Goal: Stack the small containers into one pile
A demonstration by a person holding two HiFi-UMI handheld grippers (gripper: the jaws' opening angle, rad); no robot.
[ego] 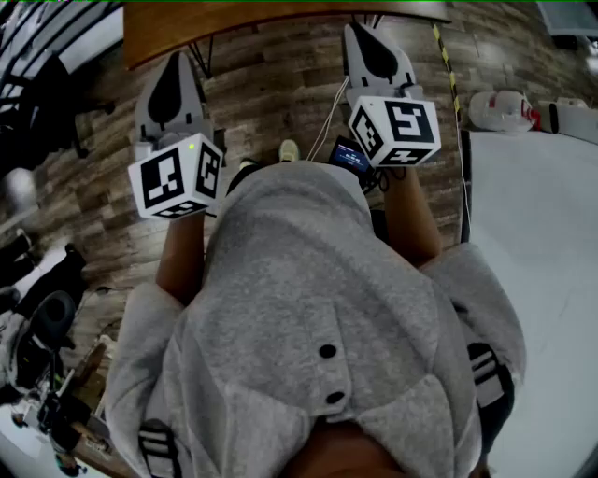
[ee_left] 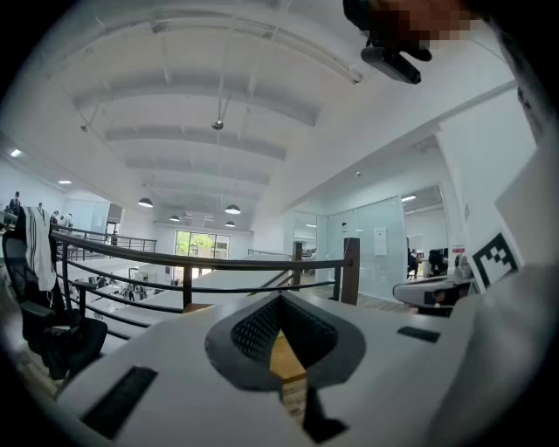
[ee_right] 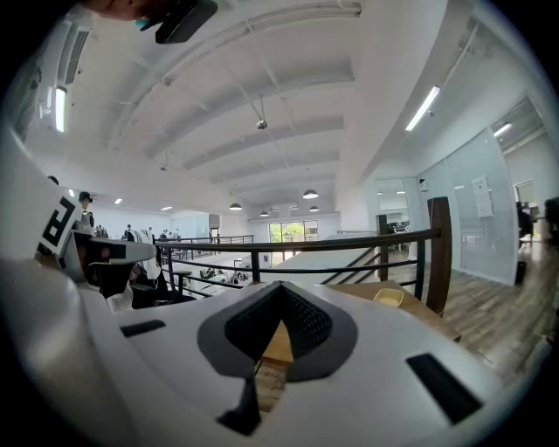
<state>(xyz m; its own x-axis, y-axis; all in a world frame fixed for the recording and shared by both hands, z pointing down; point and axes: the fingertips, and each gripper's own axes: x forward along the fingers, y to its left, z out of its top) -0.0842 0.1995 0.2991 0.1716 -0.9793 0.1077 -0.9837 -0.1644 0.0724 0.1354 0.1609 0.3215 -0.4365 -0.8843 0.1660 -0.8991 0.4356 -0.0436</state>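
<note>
A small yellow container (ee_right: 389, 297) sits on the wooden table (ee_right: 367, 292) ahead, seen only in the right gripper view; no other container shows. The head view has my left gripper (ego: 174, 67) and right gripper (ego: 368, 35) held side by side in front of the person's grey hoodie, pointing toward the table's near edge (ego: 280, 21). Both are short of the table, above the wood floor. In its own view my left gripper (ee_left: 281, 299) has its jaws shut tip to tip with nothing between them. My right gripper (ee_right: 281, 288) also looks shut and empty.
A dark railing (ee_right: 349, 249) with a wooden post (ee_right: 441, 249) runs behind the table. A white surface (ego: 533, 233) lies at the right in the head view, with white gear (ego: 505, 110) beyond it. Chairs and clutter (ego: 42, 317) stand at the left.
</note>
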